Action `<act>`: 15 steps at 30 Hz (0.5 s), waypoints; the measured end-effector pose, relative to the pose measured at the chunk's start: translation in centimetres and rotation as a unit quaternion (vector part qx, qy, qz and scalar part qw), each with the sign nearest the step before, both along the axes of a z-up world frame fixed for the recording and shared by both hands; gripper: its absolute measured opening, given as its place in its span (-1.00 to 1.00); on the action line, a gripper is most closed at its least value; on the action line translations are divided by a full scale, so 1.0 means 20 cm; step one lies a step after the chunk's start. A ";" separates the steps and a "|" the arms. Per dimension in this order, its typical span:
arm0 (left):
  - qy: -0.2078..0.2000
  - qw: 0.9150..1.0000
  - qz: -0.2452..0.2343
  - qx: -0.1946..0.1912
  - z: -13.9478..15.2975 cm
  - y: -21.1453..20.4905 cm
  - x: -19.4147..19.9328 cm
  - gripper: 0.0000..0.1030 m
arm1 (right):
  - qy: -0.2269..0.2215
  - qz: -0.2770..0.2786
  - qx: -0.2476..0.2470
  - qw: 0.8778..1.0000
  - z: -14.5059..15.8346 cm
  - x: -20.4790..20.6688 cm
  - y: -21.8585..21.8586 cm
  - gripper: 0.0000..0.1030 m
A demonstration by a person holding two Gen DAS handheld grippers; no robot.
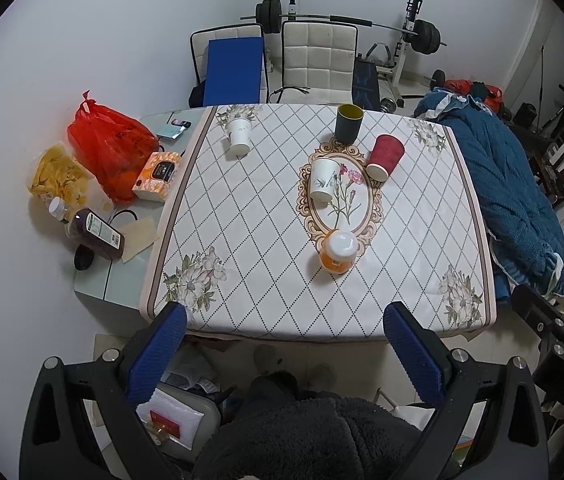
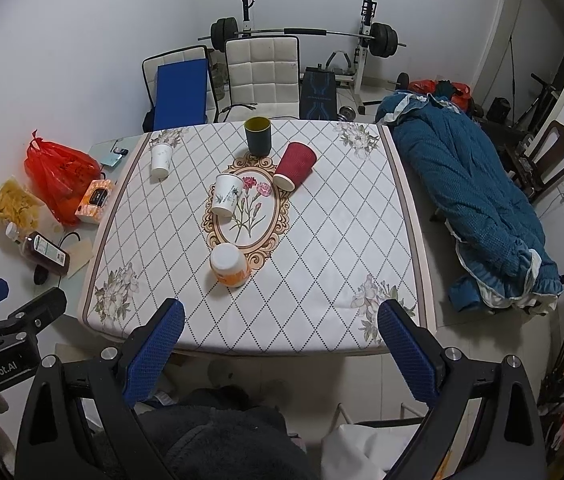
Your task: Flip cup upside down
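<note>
The dark green upright plastic cup [image 2: 257,136] stands at the table's [image 2: 321,280] far edge, far from both spread, empty hand-held grippers; the right hand-held gripper [image 2: 280,322] seems nearer.

Red ribbed cup [image 1: 385,157], dark green cup [image 1: 349,122], diamond-patterned floral tablecloth [image 1: 266,216].

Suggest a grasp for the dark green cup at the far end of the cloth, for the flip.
Grip the dark green cup across its side wall at about mid-height, fingers on opposite sides. It stands upright, mouth up, with a straight round wall and no handle visible. Come from the near side, probably with the right gripper, passing left of the red cup lying on its side close by.
</note>
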State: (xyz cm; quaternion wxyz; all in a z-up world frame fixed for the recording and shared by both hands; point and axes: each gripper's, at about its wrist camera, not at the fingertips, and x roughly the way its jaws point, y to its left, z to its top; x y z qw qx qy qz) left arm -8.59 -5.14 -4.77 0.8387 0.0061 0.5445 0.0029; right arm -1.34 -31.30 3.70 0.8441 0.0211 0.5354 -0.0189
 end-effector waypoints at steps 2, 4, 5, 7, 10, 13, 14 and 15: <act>0.000 1.000 0.000 0.000 0.00 0.00 0.00 0.96 | 0.000 0.001 0.000 1.000 0.00 0.00 0.00 0.93; 0.000 1.000 0.000 0.000 0.00 0.00 0.00 0.96 | 0.000 0.000 0.001 1.000 0.00 0.00 0.00 0.93; 0.000 1.000 0.000 0.000 0.00 0.00 0.00 0.96 | 0.000 0.000 0.001 1.000 0.00 0.00 0.00 0.93; 0.000 1.000 0.000 0.000 0.00 0.00 0.00 0.96 | 0.001 0.000 0.001 1.000 0.00 0.00 0.00 0.93; 0.001 1.000 0.000 0.003 0.00 0.00 -0.01 0.96 | 0.001 0.001 0.001 1.000 0.00 -0.01 0.00 0.93; 0.002 1.000 0.000 0.003 0.00 0.00 -0.01 0.96 | 0.001 0.001 0.000 1.000 0.00 -0.01 0.00 0.93; 0.002 1.000 0.000 0.004 0.00 -0.01 -0.01 0.96 | 0.001 0.001 0.001 1.000 0.00 -0.01 0.00 0.93; 0.002 1.000 -0.001 0.004 0.00 -0.01 -0.01 0.96 | 0.001 0.001 0.002 1.000 0.00 -0.01 0.00 0.93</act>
